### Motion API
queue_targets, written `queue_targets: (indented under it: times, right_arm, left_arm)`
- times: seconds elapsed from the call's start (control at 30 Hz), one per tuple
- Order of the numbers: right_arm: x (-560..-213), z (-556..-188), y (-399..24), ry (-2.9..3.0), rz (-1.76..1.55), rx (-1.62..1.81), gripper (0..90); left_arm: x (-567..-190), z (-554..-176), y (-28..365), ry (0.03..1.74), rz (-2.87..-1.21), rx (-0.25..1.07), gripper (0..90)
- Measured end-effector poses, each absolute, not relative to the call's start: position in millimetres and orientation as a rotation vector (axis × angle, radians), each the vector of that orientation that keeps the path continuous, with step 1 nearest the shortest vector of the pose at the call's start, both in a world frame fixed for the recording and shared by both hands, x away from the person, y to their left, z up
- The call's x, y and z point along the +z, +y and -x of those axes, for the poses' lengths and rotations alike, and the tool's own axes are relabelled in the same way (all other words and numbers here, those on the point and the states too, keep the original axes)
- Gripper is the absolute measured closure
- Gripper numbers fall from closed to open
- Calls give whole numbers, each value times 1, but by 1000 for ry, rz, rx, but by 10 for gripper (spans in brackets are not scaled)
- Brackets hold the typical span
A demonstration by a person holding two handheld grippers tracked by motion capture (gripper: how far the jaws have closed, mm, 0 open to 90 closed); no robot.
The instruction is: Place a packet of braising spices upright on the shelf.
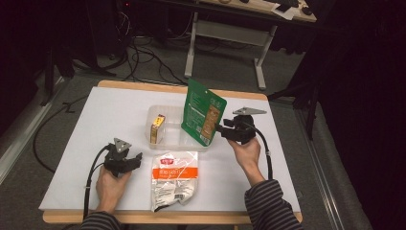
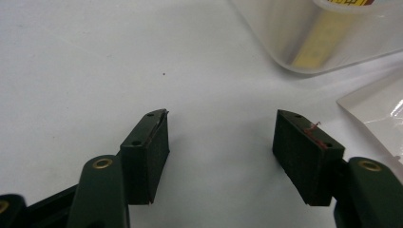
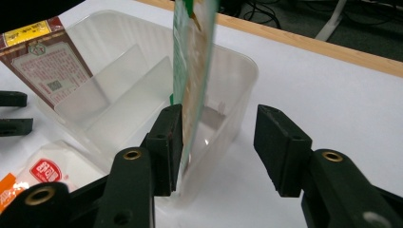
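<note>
Green bag [image 1: 203, 111] stands in the tub [image 1: 167, 142], at 9 o'clock from the open right tool [image 1: 220, 128], maybe touching one pad. Orange bag [image 1: 174, 179] waits; left tool [image 1: 139, 158] open, empty.

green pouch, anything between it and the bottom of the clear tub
Nothing visible. The green pouch stands upright with its lower edge already inside the right part of the clear tub. The small box sits in the left part. The right gripper is open.

We see a white-topped table with a wooden edge [image 1: 119, 110] carrying a clear plastic divided tray [image 1: 170, 125] and, just beside it, a flat white-and-orange snack packet [image 1: 173, 179].
</note>
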State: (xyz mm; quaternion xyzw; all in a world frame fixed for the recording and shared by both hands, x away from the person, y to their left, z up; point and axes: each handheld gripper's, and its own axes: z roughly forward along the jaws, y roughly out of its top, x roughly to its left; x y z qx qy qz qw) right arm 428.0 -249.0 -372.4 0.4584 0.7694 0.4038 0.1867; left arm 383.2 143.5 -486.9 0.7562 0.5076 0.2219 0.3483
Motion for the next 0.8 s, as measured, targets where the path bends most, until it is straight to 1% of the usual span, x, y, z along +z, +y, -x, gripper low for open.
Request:
queue_targets:
  times: [0.07,0.13,0.37,0.57,0.8]
  right_arm:
    - [-374,-422,-255,2154,-1291,1135,521]
    - [-376,-416,-261,2148,-1285,1138,518]
    - [-389,-395,-279,2110,-1292,1118,502]
    - [-419,-381,-293,2107,-1313,1021,510]
    - [-457,-378,-312,2064,-1425,956,491]
  left_arm:
    - [-487,-383,144,1313,-1959,562,371]
    - [-487,-384,144,1306,-1962,558,345]
    - [-487,-383,144,1304,-1968,564,343]
    - [-487,-384,144,1298,-1969,550,324]
    - [-487,-384,143,1299,-1975,557,321]
